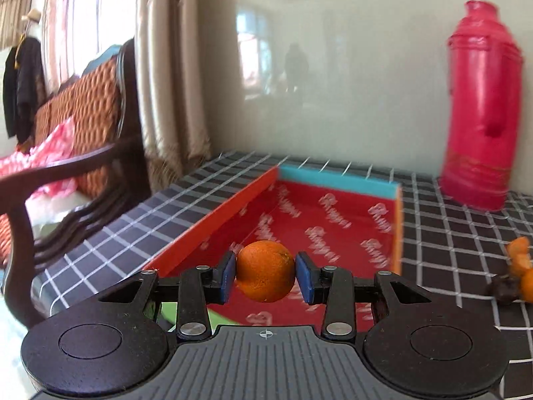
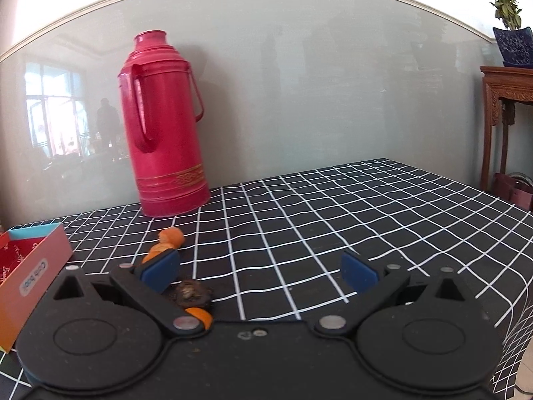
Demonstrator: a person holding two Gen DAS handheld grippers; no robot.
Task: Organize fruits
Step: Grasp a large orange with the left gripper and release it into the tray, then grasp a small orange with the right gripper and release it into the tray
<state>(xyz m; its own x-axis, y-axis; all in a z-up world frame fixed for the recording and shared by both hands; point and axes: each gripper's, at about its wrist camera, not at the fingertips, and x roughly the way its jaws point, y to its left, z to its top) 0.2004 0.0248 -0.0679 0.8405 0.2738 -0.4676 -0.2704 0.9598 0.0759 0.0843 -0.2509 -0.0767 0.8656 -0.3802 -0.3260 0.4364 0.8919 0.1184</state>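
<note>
My left gripper (image 1: 266, 275) is shut on an orange (image 1: 265, 270) and holds it over the near end of a red cardboard box (image 1: 333, 213) with orange and teal walls. The box also shows in the right wrist view (image 2: 36, 266) at the far left. Several small orange fruits (image 1: 519, 260) and a dark shrivelled fruit (image 1: 503, 288) lie on the cloth right of the box. In the right wrist view the same orange fruits (image 2: 170, 238) and dark fruit (image 2: 190, 291) sit just by my right gripper's left finger. My right gripper (image 2: 260, 271) is open and empty.
A tall red thermos (image 2: 163, 126) stands at the back near the grey wall, and shows blurred in the left wrist view (image 1: 483, 106). The table has a black checked cloth (image 2: 333, 216). A wooden chair (image 1: 76, 153) stands off the table's left edge.
</note>
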